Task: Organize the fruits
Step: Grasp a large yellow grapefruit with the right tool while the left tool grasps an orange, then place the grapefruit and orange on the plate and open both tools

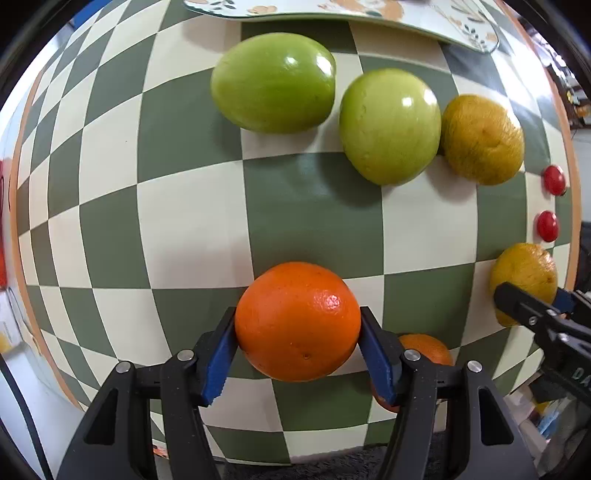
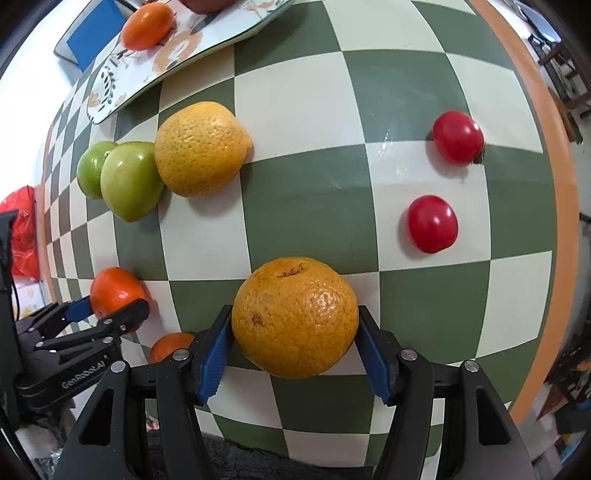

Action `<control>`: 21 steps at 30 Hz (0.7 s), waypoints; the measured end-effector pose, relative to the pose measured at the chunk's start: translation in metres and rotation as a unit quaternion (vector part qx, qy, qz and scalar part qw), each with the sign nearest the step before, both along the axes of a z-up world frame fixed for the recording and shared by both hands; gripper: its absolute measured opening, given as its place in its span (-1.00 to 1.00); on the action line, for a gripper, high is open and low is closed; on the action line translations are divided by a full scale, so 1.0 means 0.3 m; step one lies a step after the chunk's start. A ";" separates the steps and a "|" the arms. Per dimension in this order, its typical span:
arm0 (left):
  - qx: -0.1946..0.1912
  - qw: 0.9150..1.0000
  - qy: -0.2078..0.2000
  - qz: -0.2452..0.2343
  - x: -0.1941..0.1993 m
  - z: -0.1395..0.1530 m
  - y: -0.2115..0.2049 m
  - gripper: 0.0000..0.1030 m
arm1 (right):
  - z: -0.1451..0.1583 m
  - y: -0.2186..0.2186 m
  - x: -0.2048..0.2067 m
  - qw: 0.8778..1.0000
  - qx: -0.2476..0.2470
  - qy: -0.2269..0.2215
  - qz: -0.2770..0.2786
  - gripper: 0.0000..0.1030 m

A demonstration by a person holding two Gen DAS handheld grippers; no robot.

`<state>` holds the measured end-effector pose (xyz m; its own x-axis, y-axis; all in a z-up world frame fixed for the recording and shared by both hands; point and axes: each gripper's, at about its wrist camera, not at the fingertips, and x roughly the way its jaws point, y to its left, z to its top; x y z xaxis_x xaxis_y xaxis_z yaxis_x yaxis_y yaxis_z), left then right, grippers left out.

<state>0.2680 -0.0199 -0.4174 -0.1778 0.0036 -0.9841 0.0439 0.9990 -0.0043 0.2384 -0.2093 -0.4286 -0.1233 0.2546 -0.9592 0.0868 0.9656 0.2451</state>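
A bright orange point(image 1: 295, 314) sits between the blue pads of my left gripper point(image 1: 297, 323), which is shut on it just above the checkered tablecloth point(image 1: 184, 221). My right gripper point(image 2: 295, 325) is shut on a yellow-orange citrus point(image 2: 295, 314); in the left wrist view the same citrus point(image 1: 524, 269) appears at the right edge. Further off lie two green fruits point(image 1: 275, 83) point(image 1: 389, 125), another yellow citrus point(image 2: 201, 147) touching one of them, and two red tomatoes point(image 2: 458, 137) point(image 2: 432, 223). A smaller orange point(image 2: 170, 347) lies between the grippers.
A floral plate point(image 2: 184, 48) at the far side holds an orange fruit point(image 2: 147, 26). The table's orange border point(image 2: 565, 206) runs close to the tomatoes on the right. A red bag point(image 2: 22, 229) lies beyond the left edge.
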 end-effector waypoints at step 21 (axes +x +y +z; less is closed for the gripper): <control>-0.029 0.993 -0.069 0.088 0.814 0.225 0.247 0.17 | 0.130 0.243 0.697 0.998 0.015 -0.054 0.012 0.27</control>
<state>0.5123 0.0542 -0.3500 -0.0347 -0.0737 -0.9967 -0.1279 0.9894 -0.0687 0.4476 -0.1365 -0.3895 -0.0254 0.2810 -0.9594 0.0343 0.9594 0.2801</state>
